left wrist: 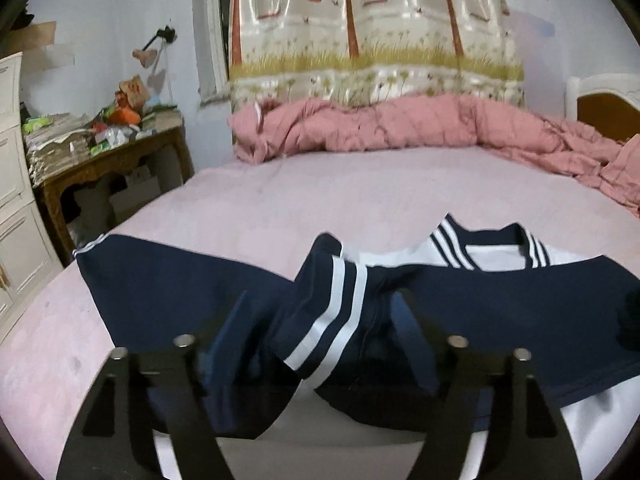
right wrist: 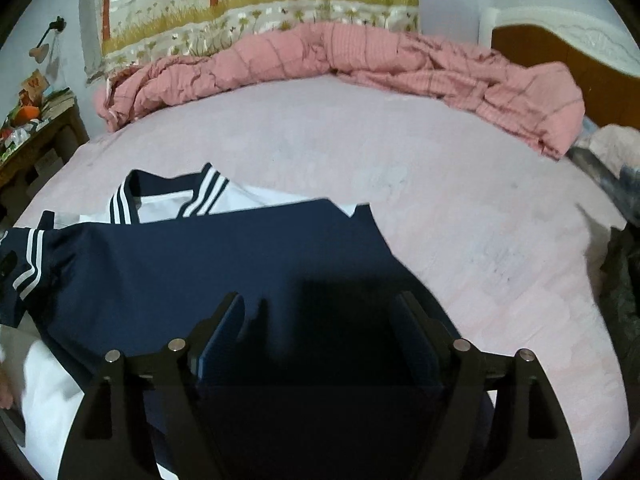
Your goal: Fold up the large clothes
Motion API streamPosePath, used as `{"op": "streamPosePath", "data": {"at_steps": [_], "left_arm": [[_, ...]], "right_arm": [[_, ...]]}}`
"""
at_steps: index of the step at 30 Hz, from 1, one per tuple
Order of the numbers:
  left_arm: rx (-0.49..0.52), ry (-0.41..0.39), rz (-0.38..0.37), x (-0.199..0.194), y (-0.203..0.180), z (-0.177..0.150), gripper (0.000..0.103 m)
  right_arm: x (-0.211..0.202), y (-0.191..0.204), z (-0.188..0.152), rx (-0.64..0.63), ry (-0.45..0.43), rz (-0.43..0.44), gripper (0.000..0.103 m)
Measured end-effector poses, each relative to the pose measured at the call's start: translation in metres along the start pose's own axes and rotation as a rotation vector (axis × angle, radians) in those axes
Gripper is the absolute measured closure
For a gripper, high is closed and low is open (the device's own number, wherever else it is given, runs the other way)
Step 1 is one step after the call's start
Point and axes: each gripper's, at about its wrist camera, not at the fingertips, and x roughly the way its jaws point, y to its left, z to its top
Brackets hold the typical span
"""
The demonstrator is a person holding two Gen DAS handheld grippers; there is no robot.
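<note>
My left gripper [left wrist: 320,320] and right gripper [right wrist: 320,320] both stand spread, gripping nothing, I think. The navy jacket [right wrist: 224,256] lies on the bed [right wrist: 400,152], long axis crosswise; its striped sleeve [left wrist: 332,312] sits between my left jaws.

Both wrist cameras sat low and close over the bed [left wrist: 280,192], facing the curtain [left wrist: 376,28]. The left view probably stood further left; both shared the pink quilt [right wrist: 320,56].
</note>
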Motion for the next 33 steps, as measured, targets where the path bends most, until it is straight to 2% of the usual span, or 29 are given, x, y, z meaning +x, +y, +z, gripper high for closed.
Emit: {"op": "streamPosePath", "data": {"at_steps": [3, 5, 7, 10, 12, 17, 20, 22, 23, 26, 29, 31, 33], "left_arm": [[-0.014, -0.035, 0.005, -0.008, 0.003, 0.002, 0.016], [-0.029, -0.059, -0.001, -0.012, 0.008, 0.004, 0.006], [-0.052, -0.080, -0.018, -0.016, 0.014, 0.007, 0.002], [-0.111, -0.084, -0.095, -0.019, 0.027, 0.014, 0.001], [-0.151, -0.079, -0.138, -0.019, 0.041, 0.022, 0.001], [-0.146, -0.088, -0.108, -0.017, 0.075, 0.040, 0.001], [-0.103, -0.041, -0.112, -0.009, 0.096, 0.037, 0.001], [-0.140, 0.015, -0.179, -0.003, 0.120, 0.028, 0.001], [-0.165, 0.015, -0.193, -0.002, 0.131, 0.021, 0.001], [-0.181, 0.008, -0.126, 0.003, 0.157, 0.005, 0.001], [-0.263, 0.062, -0.130, 0.018, 0.178, -0.005, 0.001], [-0.277, 0.072, -0.097, 0.021, 0.186, -0.008, 0.001], [-0.299, 0.080, -0.073, 0.024, 0.197, -0.011, 0.001]], "right_arm": [[-0.009, -0.002, 0.002, 0.008, -0.052, 0.008, 0.017], [-0.017, -0.005, 0.003, 0.027, -0.106, 0.015, 0.017], [-0.025, -0.007, 0.004, 0.038, -0.150, 0.023, 0.016], [-0.040, -0.007, 0.004, 0.038, -0.230, 0.033, 0.009], [-0.049, -0.005, 0.004, 0.027, -0.283, 0.029, 0.000], [-0.067, 0.001, 0.002, 0.000, -0.375, 0.009, 0.000], [-0.067, 0.001, 0.002, 0.008, -0.372, 0.006, 0.000], [-0.065, 0.000, 0.001, 0.021, -0.369, -0.002, 0.000], [-0.063, -0.002, 0.001, 0.028, -0.361, -0.008, 0.000], [-0.060, -0.002, 0.001, 0.029, -0.346, -0.012, 0.000], [-0.054, 0.005, 0.000, -0.016, -0.302, 0.007, 0.000], [-0.047, 0.011, 0.000, -0.048, -0.255, 0.014, 0.000], [-0.045, 0.015, -0.002, -0.063, -0.245, 0.002, 0.000]]}}
